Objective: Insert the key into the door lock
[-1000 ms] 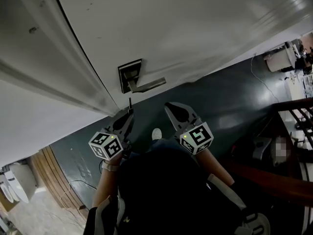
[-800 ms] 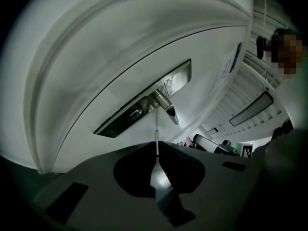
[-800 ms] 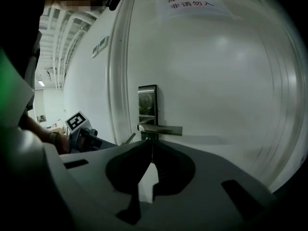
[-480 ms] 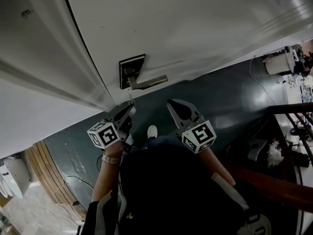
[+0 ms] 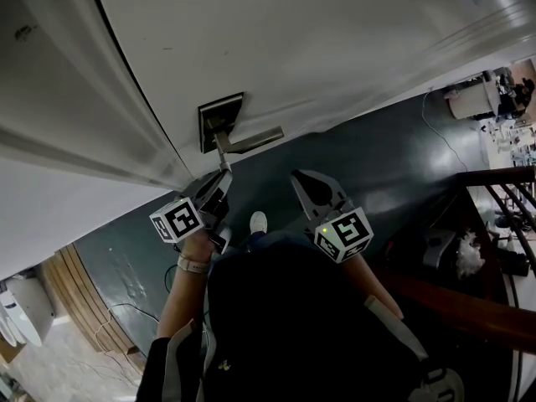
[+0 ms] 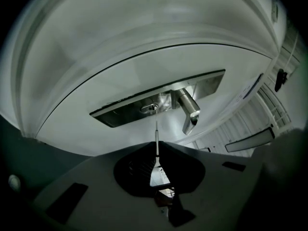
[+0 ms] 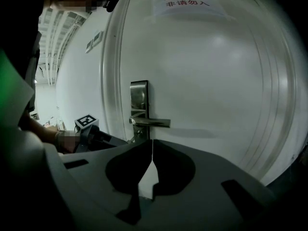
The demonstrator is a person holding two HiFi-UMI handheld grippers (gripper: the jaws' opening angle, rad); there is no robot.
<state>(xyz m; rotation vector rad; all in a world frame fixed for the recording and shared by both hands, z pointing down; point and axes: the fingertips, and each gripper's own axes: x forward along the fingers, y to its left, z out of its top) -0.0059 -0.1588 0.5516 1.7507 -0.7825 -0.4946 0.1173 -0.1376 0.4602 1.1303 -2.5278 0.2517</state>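
Observation:
A thin silver key (image 6: 156, 136) sticks up out of my left gripper (image 6: 157, 148), which is shut on its bow. The key's tip sits at the round keyhole (image 6: 150, 108) in the steel lock plate (image 6: 120, 117), left of the lever handle (image 6: 189, 110). How deep the tip goes I cannot tell. In the head view the left gripper (image 5: 221, 184) is just under the lock plate (image 5: 219, 117) on the white door (image 5: 335, 48). My right gripper (image 5: 298, 179) hangs shut and empty below the lever handle (image 5: 253, 141), apart from the door. In its own view the right gripper (image 7: 152, 147) faces the lock plate (image 7: 139, 99).
The door frame (image 5: 92, 115) runs left of the lock. Dark green floor (image 5: 394, 166) lies below the door. A wooden railing (image 5: 494, 191) and cluttered items stand at the right. A paper notice (image 7: 186, 3) is stuck high on the door.
My left gripper has moved up toward the lock, bringing the key's tip from below the plate to the keyhole. The right gripper has stayed about where it was.

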